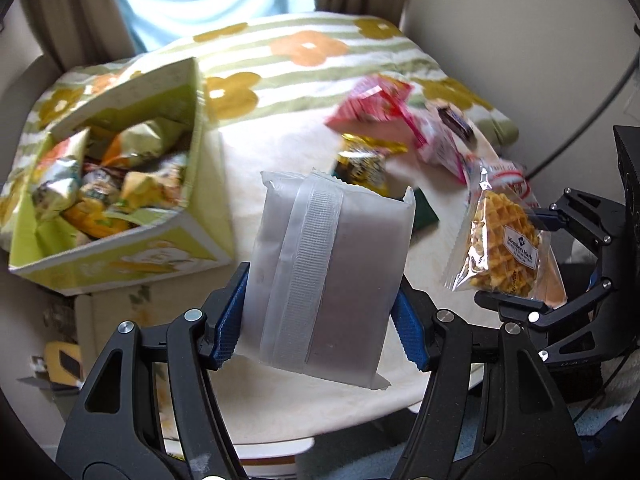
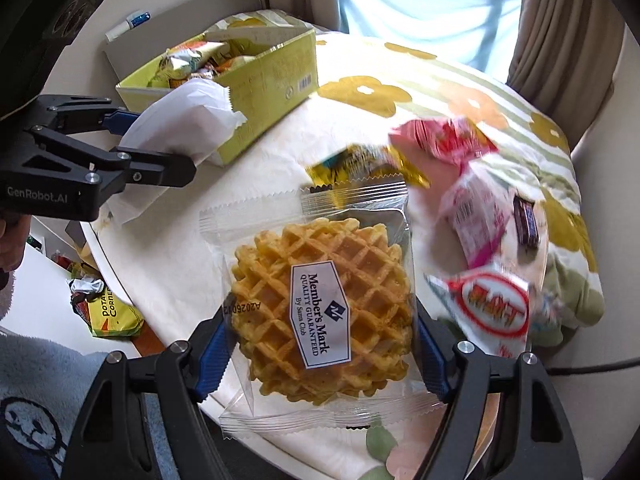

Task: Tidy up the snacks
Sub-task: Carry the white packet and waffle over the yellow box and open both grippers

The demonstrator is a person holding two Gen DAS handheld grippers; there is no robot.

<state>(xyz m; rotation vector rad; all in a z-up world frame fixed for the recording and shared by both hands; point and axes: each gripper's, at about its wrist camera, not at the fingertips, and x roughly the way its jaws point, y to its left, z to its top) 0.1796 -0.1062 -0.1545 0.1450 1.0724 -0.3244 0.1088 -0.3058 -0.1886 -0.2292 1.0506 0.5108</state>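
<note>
Left wrist: left claw (image 1: 320, 308) grips white packet (image 1: 332, 272) near box (image 1: 192, 236) edge.

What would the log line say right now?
left gripper: holding white packet | right gripper: holding waffle | box: open, snacks inside

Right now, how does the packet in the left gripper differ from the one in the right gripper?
The white packet in the left gripper is opaque and unprinted, with a seam strip facing the camera; the waffle packet in the right gripper is clear, showing a golden waffle and a Member's Mark label. Both are sealed, crimp-edged, gripped at the sides and lifted off the table.
</note>
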